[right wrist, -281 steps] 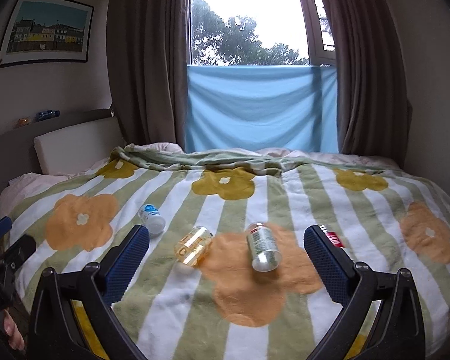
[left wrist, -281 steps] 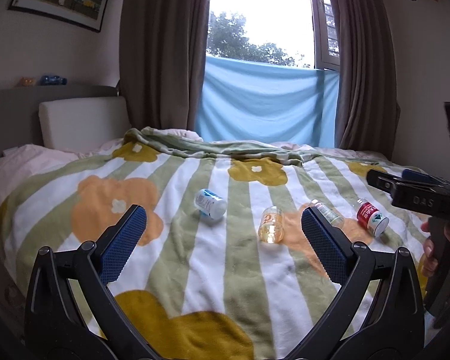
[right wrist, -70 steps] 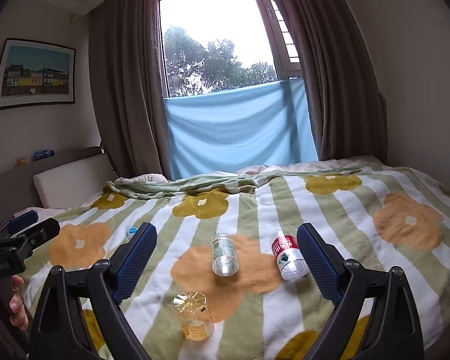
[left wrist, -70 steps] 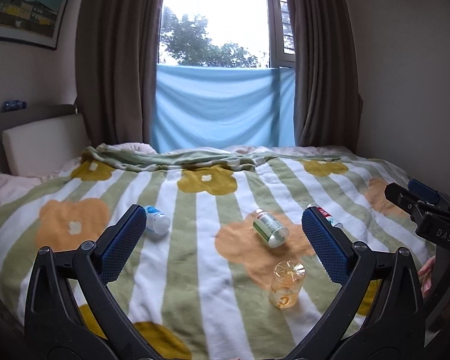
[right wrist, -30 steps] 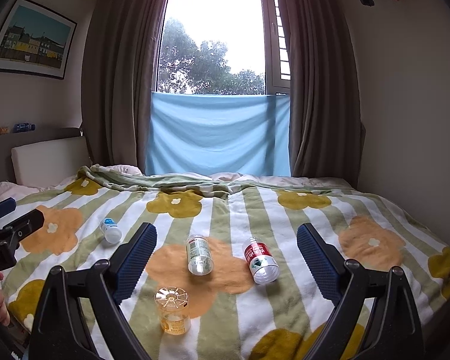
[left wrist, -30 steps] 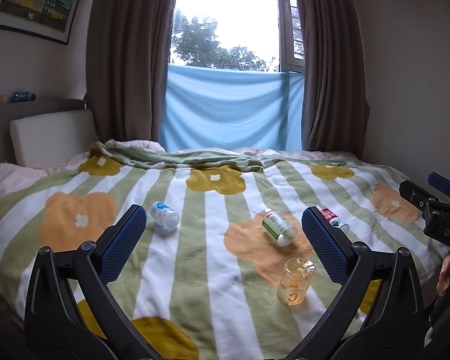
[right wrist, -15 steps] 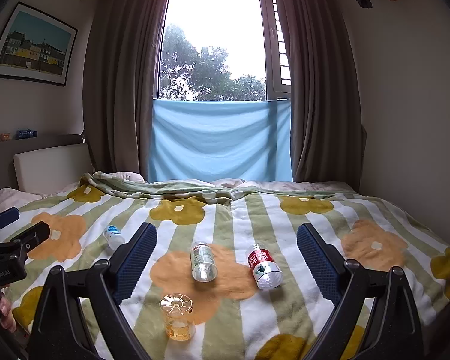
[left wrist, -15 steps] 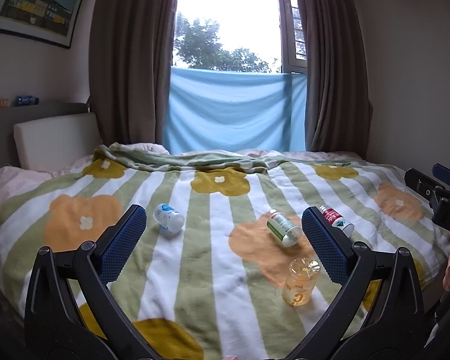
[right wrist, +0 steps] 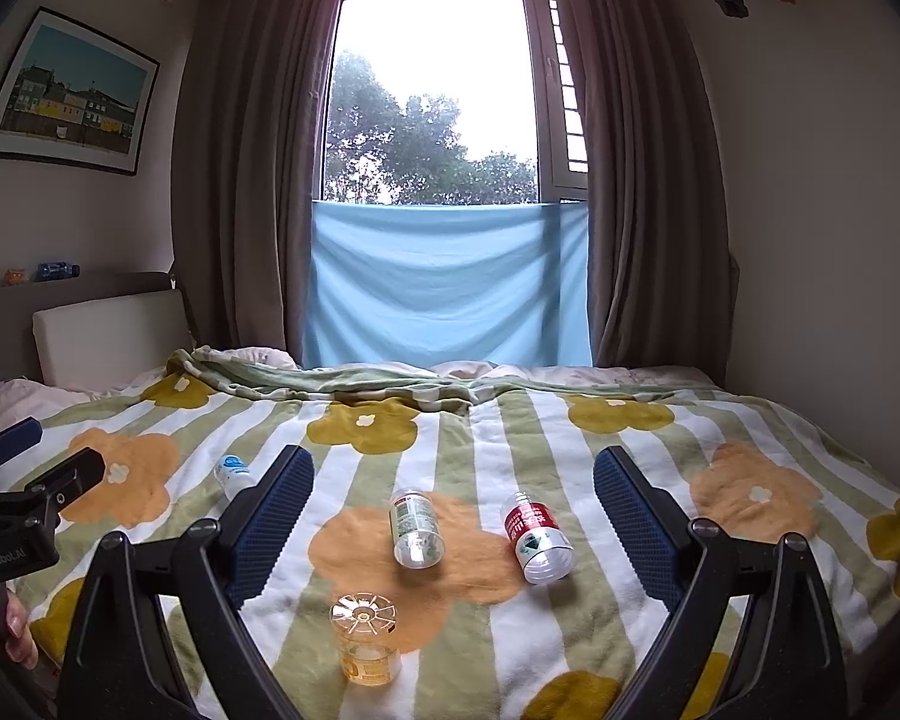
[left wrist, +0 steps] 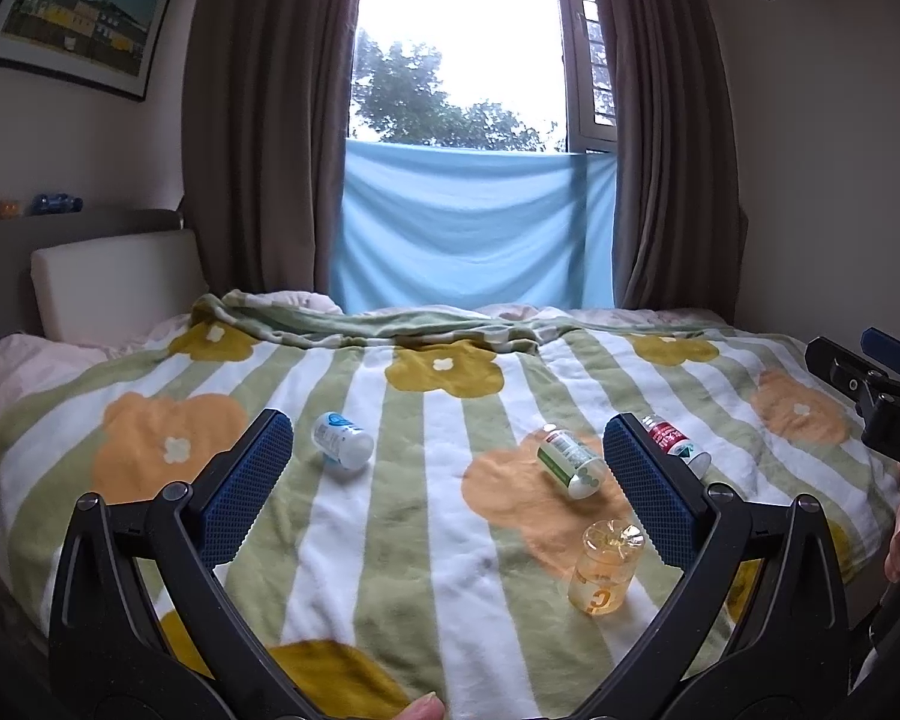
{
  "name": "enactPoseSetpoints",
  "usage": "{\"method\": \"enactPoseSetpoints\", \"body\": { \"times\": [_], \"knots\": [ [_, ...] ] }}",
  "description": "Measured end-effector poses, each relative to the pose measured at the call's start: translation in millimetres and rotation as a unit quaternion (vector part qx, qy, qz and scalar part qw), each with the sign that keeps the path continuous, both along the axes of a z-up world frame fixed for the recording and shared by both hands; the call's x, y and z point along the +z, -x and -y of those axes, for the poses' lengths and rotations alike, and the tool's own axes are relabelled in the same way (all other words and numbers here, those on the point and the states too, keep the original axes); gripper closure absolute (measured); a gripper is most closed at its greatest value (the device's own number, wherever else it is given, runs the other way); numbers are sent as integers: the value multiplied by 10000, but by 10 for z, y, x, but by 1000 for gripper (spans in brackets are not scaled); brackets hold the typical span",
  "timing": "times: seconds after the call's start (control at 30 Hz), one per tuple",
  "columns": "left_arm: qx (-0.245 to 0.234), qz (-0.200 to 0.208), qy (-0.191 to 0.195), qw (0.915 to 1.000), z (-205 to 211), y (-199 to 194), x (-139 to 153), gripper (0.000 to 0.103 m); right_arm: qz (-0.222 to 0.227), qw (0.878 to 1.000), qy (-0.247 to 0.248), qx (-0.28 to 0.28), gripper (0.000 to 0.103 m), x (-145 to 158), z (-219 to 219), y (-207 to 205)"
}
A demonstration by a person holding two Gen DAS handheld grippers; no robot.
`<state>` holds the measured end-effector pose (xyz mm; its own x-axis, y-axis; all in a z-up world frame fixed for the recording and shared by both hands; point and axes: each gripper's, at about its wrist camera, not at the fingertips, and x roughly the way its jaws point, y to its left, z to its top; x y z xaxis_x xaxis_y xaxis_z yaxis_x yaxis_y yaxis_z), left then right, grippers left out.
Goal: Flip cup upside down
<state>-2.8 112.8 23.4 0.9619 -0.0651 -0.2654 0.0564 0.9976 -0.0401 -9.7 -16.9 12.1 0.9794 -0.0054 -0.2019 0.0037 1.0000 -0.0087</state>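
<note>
A clear amber plastic cup (left wrist: 606, 567) stands upside down on the flowered blanket, its ribbed base facing up; it also shows in the right wrist view (right wrist: 366, 639). My left gripper (left wrist: 450, 474) is open and empty, held back from the bed, with the cup low and to the right near its right finger. My right gripper (right wrist: 450, 516) is open and empty, with the cup low between its fingers, nearer the left one. Neither gripper touches the cup.
Three bottles lie on the blanket (left wrist: 426, 540): a blue-labelled one (left wrist: 342, 440), a green-labelled one (left wrist: 570, 462) and a red-labelled one (left wrist: 675, 444). They show in the right wrist view as well (right wrist: 234, 474), (right wrist: 417, 528), (right wrist: 537, 537). A headboard cushion (left wrist: 114, 282) and curtained window stand behind.
Both grippers have drawn back and tilted up a little, so the bed sits lower in both views. The cup stays upside down where it stood. Over the longer span it went from lying to inverted.
</note>
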Motion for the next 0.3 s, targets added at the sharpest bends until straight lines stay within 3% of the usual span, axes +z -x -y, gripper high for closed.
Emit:
{"method": "enactPoseSetpoints", "body": {
  "times": [0.3],
  "knots": [
    [316,226,-299,9988,20,41,16,0,-27,10000,14,31,9,7,-40,-19]
  ]
}}
